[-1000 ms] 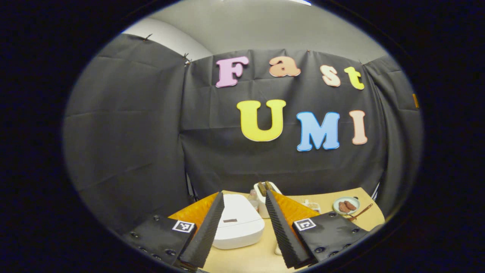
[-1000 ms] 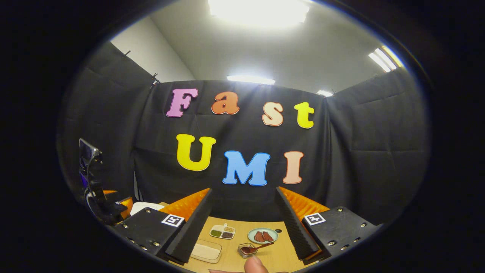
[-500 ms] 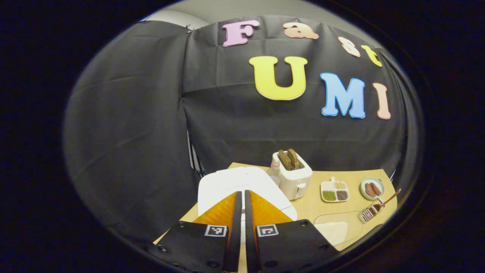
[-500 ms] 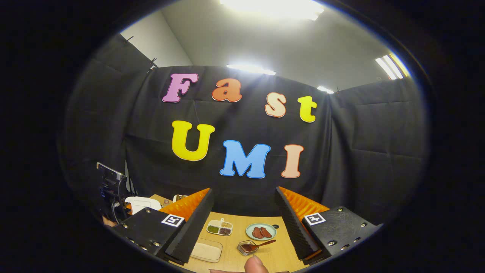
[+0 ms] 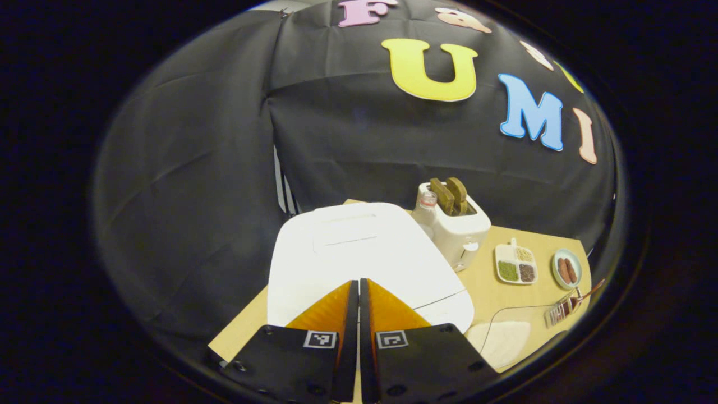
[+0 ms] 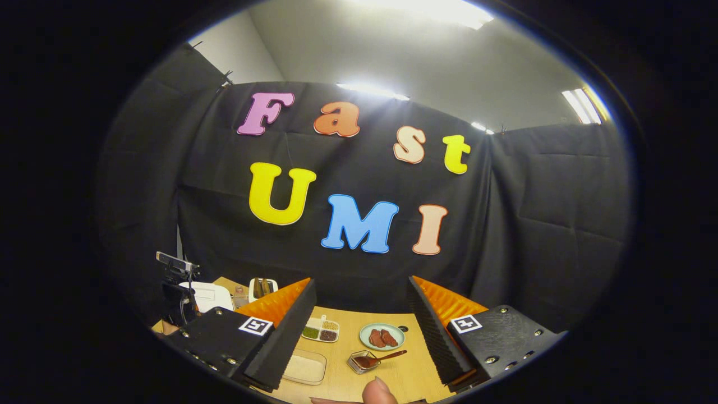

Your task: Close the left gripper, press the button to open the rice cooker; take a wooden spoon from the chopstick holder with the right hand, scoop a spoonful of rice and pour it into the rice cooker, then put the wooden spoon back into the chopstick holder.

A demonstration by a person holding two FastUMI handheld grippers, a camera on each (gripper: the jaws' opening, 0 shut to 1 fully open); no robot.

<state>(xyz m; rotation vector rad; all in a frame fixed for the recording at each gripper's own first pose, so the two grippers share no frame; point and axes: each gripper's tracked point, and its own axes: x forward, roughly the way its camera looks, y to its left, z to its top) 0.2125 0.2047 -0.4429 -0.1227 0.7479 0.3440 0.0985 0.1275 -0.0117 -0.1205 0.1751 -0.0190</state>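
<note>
In the left gripper view, the left gripper (image 5: 359, 292) is hanging over the white rice cooker (image 5: 359, 255) with its fingers (image 5: 328, 308) pressed together, only a thin slit between them and nothing held. Their tips are pointing at the front part of the closed lid; whether they are touching it cannot be told. The cooker is sitting at the near left of the wooden surface (image 5: 482, 269), and a white toaster (image 5: 457, 230) with two brown slices is standing just beside it on the right. A divided dish of grains (image 5: 516, 266) and a small plate of meat (image 5: 566, 270) are lying farther right.

In the right gripper view, the right gripper (image 6: 362, 331) is holding its fingers (image 6: 283, 336) wide apart with nothing between them. Seen through that gap, well beyond the tips, a clear tray of rice (image 6: 305, 367) is lying on the surface near the left finger, and a small square container (image 6: 362, 362) with a wooden spoon (image 6: 384, 357) resting in it is sitting to the tray's right. A fingertip (image 6: 378, 391) is showing at the bottom edge.
</note>
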